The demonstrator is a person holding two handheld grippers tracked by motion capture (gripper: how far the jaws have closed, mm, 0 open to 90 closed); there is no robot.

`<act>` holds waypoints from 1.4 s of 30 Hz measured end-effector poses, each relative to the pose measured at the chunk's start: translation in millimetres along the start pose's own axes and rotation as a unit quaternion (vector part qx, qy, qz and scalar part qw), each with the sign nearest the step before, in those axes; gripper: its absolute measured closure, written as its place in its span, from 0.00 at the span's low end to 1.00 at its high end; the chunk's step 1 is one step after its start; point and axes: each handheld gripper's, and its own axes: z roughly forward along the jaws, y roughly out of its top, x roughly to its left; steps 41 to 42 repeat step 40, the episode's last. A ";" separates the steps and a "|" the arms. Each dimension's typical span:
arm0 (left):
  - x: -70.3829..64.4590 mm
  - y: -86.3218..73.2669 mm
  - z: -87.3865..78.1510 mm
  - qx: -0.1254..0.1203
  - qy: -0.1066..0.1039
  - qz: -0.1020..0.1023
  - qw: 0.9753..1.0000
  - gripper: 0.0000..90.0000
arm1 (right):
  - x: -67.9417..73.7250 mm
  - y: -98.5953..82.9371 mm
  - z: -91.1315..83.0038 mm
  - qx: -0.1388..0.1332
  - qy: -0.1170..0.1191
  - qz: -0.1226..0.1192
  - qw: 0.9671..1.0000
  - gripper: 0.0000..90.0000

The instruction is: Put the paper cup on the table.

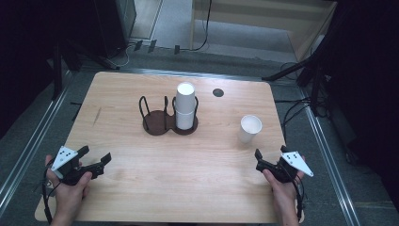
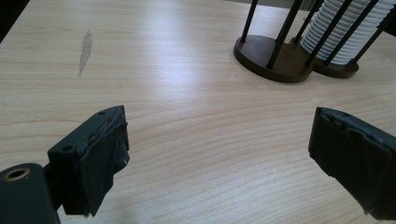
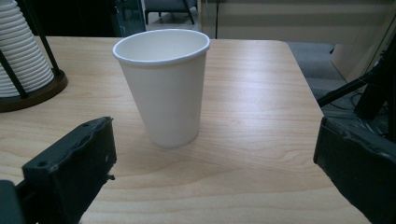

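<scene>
Tabletop (image 1: 141, 188) bare up front; cup rack (image 1: 168, 123) with stacked cups (image 1: 185, 106) mid-table. Loose paper cup (image 3: 162, 86) stands upright near right edge, just ahead of right tongs (image 1: 263, 162), jaws apart. Left tongs (image 1: 96, 162) apart, idle. Approach level, straddle mid-wall, squeeze lightly to avoid crushing.

White paper cup (image 3: 161, 86), dark brown holder (image 1: 167, 123), pale woodgrain table (image 1: 188, 188)

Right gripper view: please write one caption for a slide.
Open right gripper faces an upright white paper cup on the wooden table.
</scene>
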 end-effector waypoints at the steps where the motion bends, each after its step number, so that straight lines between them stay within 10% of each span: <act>1: 0.0 0.0 0.0 0.000 0.000 0.000 1.000 0.06 | -1.4 -1.0 -1.8 0.001 -0.001 0.000 1.000 0.00; 42: 3.0 1.0 1.5 0.001 -0.005 -0.007 1.000 0.06 | -18.2 -26.1 -42.6 -0.004 -0.044 0.017 0.999 0.00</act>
